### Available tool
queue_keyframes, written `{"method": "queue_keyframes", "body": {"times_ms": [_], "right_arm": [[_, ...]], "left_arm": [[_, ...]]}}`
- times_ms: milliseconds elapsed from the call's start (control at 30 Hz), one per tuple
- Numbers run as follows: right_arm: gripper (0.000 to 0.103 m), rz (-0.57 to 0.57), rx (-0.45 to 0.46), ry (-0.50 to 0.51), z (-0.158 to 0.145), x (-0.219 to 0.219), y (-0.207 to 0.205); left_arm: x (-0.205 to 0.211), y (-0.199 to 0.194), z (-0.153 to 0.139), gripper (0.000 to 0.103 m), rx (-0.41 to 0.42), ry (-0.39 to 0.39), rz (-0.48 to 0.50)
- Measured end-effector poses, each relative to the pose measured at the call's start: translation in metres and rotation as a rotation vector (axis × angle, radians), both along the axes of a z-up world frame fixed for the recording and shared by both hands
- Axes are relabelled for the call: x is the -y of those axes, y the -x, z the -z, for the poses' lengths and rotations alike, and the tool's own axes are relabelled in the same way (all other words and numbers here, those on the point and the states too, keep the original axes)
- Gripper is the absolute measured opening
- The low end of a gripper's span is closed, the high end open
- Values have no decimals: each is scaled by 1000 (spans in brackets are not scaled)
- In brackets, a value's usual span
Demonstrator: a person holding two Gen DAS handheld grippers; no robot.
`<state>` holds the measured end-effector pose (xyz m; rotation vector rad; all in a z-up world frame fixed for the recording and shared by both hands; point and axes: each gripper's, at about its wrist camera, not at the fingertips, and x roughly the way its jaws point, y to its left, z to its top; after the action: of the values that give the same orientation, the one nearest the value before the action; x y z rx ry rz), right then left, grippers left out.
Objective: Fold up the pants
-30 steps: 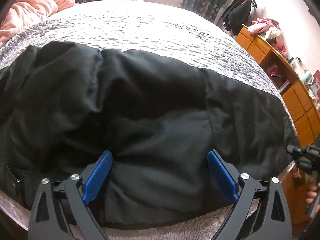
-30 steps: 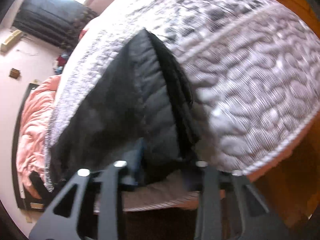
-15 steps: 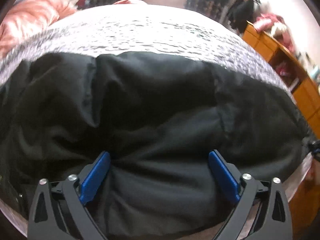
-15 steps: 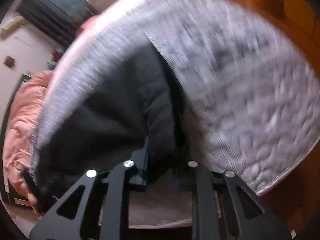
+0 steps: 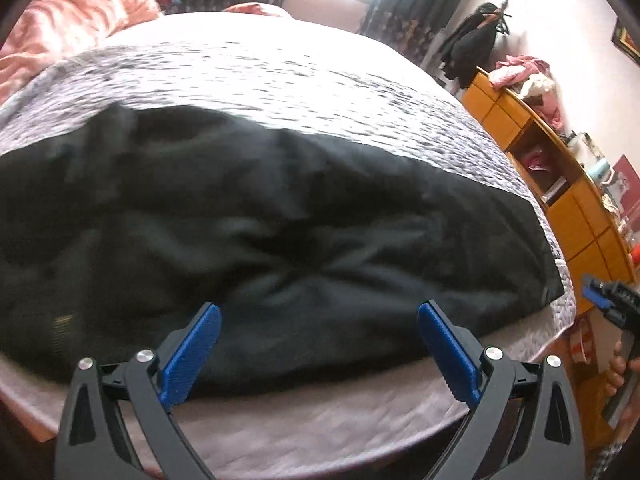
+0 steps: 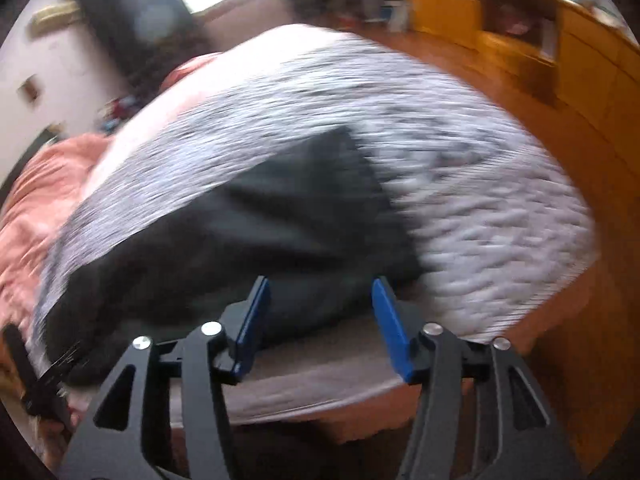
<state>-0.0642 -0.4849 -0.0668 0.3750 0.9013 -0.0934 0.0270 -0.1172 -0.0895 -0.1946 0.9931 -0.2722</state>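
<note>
While the black pants (image 5: 280, 232) are lying folded across the bed (image 5: 280, 76), the left hand-held gripper (image 5: 318, 344) is being held wide apart above their near edge; the right hand-held gripper (image 6: 320, 320), just opened, is gripping nothing. Beyond, wooden drawers (image 5: 580, 208) are being shown.

The right wrist view is smeared by motion: the bedspread (image 6: 460, 184) pattern streaks, and the shelf (image 6: 516, 20) contents cannot be told. The black pants (image 5: 260, 220) run off the left wrist view's left edge. At its right edge, a hand (image 5: 618, 368) is cut off.
</note>
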Motion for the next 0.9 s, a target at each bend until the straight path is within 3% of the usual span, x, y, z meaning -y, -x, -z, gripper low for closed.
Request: {"method": "queue_keyframes", "body": {"times_ms": [100, 300, 433, 533, 667, 900], "right_arm": [[57, -146, -8, -62, 9, -55, -14], [57, -404, -135, -160, 53, -185, -63], [56, -479, -182, -101, 62, -245, -84], [56, -454, -269, -60, 87, -256, -94], [56, -455, -273, -72, 94, -250, -94], [56, -459, -274, -71, 93, -242, -88]], "left_arm": [[-61, 10, -2, 99, -28, 47, -102], [-174, 29, 8, 98, -112, 156, -361], [-222, 32, 18, 98, -158, 266, -450], [-244, 30, 32, 97, -204, 369, -497], [-260, 23, 48, 97, -250, 452, -525], [-279, 22, 61, 97, -260, 604, -568]]}}
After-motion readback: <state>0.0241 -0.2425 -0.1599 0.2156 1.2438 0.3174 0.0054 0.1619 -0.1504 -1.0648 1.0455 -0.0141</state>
